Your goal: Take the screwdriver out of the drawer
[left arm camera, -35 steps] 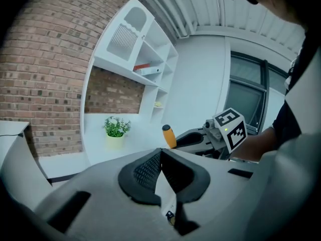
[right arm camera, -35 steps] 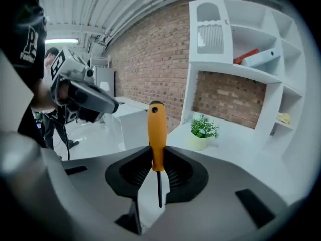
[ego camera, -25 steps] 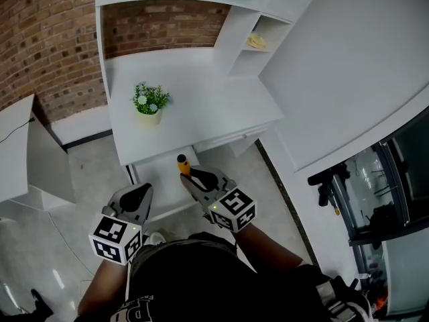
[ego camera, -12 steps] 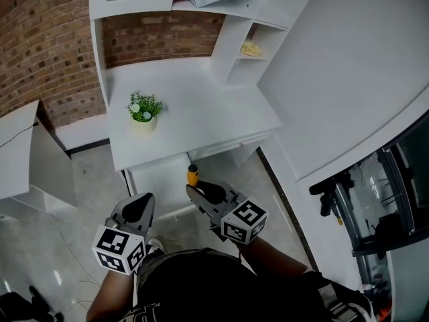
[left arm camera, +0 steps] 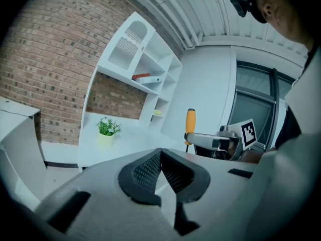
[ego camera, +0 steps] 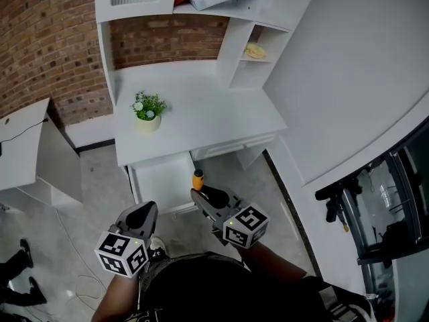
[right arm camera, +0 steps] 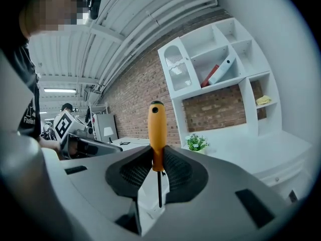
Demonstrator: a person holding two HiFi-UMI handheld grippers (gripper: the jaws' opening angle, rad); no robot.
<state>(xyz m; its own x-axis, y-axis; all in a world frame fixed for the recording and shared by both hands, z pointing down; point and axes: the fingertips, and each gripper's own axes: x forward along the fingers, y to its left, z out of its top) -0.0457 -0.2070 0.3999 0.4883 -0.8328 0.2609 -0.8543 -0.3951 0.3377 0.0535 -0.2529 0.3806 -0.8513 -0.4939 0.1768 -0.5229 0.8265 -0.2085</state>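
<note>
Your right tongs are clamped on the screwdriver by its orange handle, at lower centre of the head view, just right of the open drawer under the bench. Your left tongs, lower left, are pressed together on nothing

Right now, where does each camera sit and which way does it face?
Head view: on the person's head, facing steeply down at desk, drawer, left gripper, right gripper, torso.
Left gripper view: on left gripper, along its shut jaws toward shelves; right gripper with screwdriver shows.
Right gripper view: on right gripper, along jaws clamped on screwdriver, toward shelves; left gripper shows.
Shared: all three show the plant.
</note>
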